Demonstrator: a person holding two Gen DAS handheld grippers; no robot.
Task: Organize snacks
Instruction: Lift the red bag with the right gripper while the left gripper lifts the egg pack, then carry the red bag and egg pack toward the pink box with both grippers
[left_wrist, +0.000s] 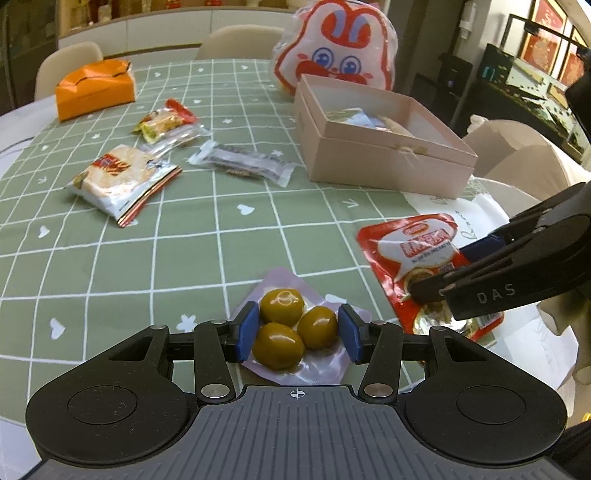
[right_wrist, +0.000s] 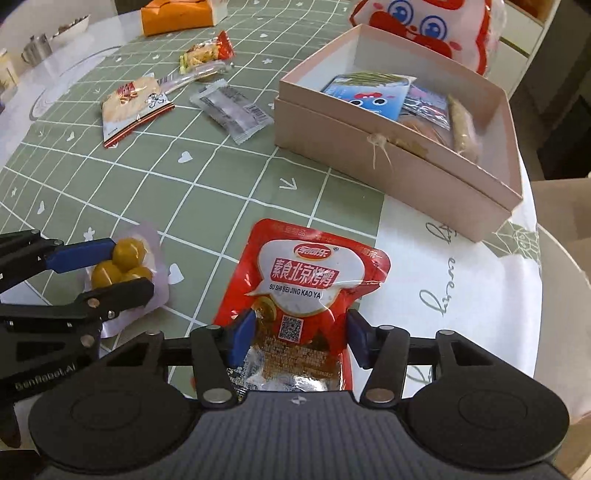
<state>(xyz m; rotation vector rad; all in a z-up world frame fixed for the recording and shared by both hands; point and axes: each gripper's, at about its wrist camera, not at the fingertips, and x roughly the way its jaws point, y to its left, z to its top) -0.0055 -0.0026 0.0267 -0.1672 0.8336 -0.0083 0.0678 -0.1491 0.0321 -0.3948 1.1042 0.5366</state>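
My left gripper has its blue pads on both sides of a clear pack of three green olives lying on the green checked tablecloth; it also shows in the right wrist view. My right gripper straddles the lower end of a red snack pouch, pads against its edges; the pouch also shows in the left wrist view. An open pink box with several snacks inside stands beyond.
A rice cracker pack, a grey wrapped bar and a small red-yellow pack lie on the cloth. An orange box sits far left. A rabbit-face bag stands behind the pink box. The table edge is at right.
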